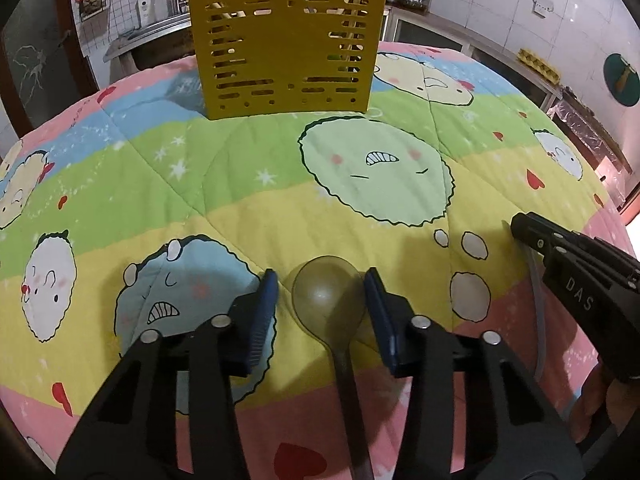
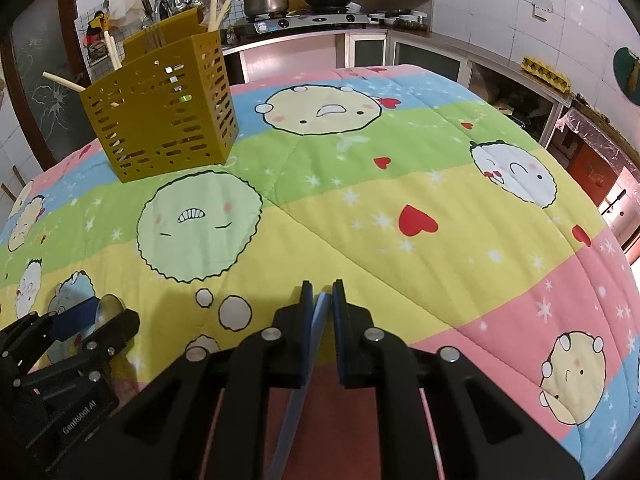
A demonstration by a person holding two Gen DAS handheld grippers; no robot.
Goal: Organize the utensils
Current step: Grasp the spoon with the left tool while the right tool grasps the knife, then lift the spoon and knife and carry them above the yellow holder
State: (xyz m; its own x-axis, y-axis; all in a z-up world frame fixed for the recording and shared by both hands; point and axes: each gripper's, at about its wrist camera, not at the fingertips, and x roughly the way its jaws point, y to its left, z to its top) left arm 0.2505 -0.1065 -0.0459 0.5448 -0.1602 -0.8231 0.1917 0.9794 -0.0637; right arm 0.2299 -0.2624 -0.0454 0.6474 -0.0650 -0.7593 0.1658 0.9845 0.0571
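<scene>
One translucent olive spoon [image 1: 329,300] flat on quilt [image 1: 500,168] | left gripper [image 1: 322,288] straddling, unclenched | right gripper [image 2: 321,300] pinching pale-blue strip [image 2: 318,320]

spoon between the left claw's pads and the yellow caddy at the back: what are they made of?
Spoon: looks like translucent smoky plastic, glossy; the quilt's yellow shows through the bowl and there is a highlight on it. Tinted glass can't be ruled out.
Caddy: opaque mustard plastic, matte, with moulded slots; utensils show through them.

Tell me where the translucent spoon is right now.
The translucent spoon lies on the quilt low in the left wrist view, its bowl between the open jaws of the left gripper, nearer than the yellow utensil holder.
</scene>
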